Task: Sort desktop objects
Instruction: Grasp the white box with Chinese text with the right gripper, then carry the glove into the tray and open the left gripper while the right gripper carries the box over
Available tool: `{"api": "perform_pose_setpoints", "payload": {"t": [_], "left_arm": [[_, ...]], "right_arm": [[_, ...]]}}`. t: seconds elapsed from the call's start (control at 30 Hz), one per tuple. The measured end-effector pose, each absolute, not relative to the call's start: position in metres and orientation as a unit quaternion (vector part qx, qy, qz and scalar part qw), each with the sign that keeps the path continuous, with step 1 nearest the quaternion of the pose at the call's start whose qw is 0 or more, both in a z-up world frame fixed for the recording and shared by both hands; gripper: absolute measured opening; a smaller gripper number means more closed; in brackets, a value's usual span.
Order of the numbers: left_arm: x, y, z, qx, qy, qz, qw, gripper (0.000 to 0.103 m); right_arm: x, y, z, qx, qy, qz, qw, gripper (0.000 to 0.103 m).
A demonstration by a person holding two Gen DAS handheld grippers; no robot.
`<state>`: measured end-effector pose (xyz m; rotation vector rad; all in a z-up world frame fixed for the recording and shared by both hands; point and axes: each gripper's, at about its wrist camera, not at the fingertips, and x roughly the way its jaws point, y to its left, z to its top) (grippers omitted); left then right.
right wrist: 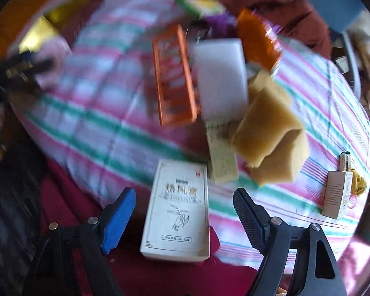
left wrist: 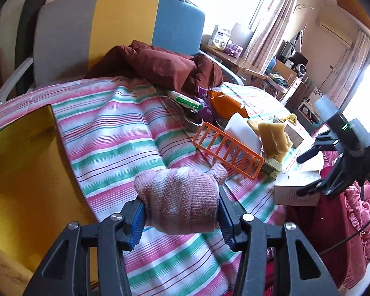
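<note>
My left gripper is shut on a pink knitted glove, held above the striped tablecloth. A yellow box stands open to its left. My right gripper points down, open, its blue pads either side of a white carton with a hand drawing at the table's edge, not touching it. The left wrist view shows that right gripper over the same carton. Blurred in the right wrist view, the left gripper and the glove are at far left.
Mid-table lie an orange slotted rack, a white sponge block, tan sponges, a speckled bar and an orange packet. A small carton stands at right. A maroon cloth and a chair sit behind.
</note>
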<state>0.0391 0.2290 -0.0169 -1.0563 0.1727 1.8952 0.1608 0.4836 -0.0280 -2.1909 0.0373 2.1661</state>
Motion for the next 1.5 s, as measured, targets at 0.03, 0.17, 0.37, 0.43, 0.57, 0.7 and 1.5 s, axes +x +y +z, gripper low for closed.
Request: {"api": "perform_pose_setpoints", "payload": {"t": [0.03,0.17,0.37,0.43,0.57,0.7,1.5], "left_arm": [[0.039,0.225,-0.015,-0.426,0.071,0.775,0.461,0.051],[0.036,0.213,-0.011,-0.420,0.064,0.785,0.451,0.051],[0.025,0.190,-0.006,-0.413,0.051,0.805,0.423,0.051],[0.021,0.182,-0.003,-0.411,0.047,0.812,0.411,0.051],[0.015,0.166,0.003,-0.400,0.044,0.832,0.381,0.051],[0.007,0.149,0.008,-0.391,0.046,0.850,0.349,0.051],[-0.107,0.003,-0.029,-0.461,0.000,0.872,0.163,0.051]], "right_arm": [[0.159,0.483,-0.035,-0.724,0.004,0.689,0.028,0.082],[0.157,0.476,-0.058,-0.761,-0.010,0.649,0.012,0.054],[0.165,0.473,-0.055,-0.750,-0.016,0.662,0.016,0.051],[0.169,0.475,-0.046,-0.738,-0.013,0.674,0.024,0.051],[0.172,0.476,-0.022,-0.705,-0.007,0.709,0.038,0.051],[0.165,0.469,0.006,-0.660,-0.008,0.750,0.042,0.051],[-0.086,0.228,-0.006,-0.491,0.086,0.861,-0.098,0.051]]}}
